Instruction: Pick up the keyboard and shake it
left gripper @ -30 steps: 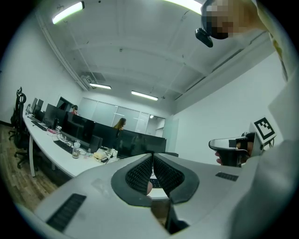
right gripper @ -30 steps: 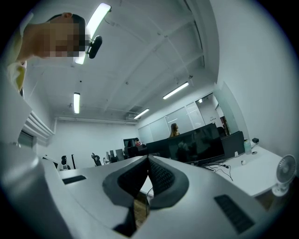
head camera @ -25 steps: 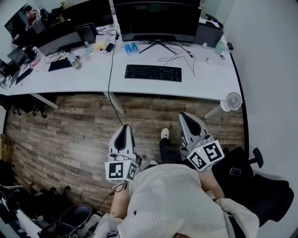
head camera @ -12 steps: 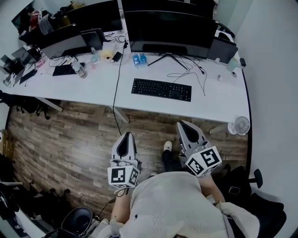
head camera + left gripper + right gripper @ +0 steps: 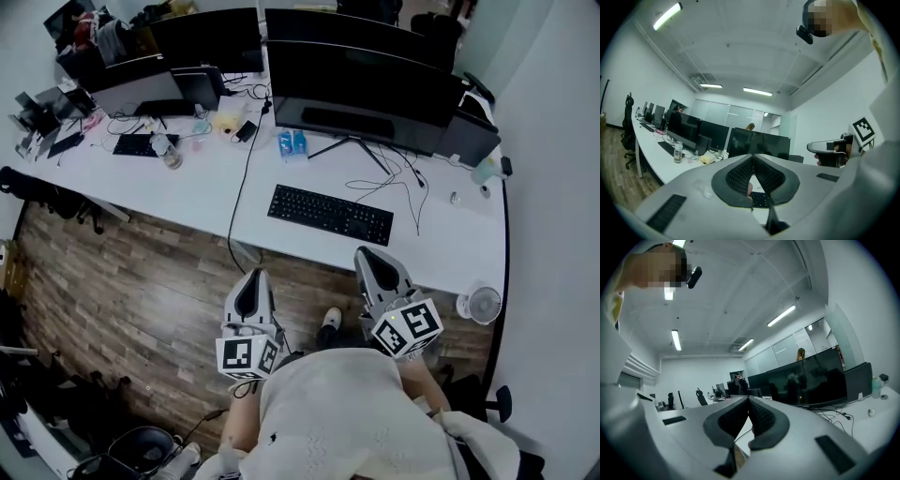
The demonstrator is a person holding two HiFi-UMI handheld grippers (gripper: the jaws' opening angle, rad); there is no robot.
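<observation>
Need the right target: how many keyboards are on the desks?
2. The near keyboard lies before the wide monitor; the far keyboard lies on the left desk. Clutter may hide more.

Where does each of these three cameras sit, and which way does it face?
Head view: on the person's head, looking steeply down at the desk, keyboard and monitor; shows the left tongs, right tongs, shirt and a shoe.
Left gripper view: rides the left tongs, looking level along their shut jaws toward the desk; right tongs and shirt at its right.
Right gripper view: rides the right tongs, looking level along shut jaws toward the monitor; shirt at its left.
Shared: head and left gripper views both show the keyboard.
</observation>
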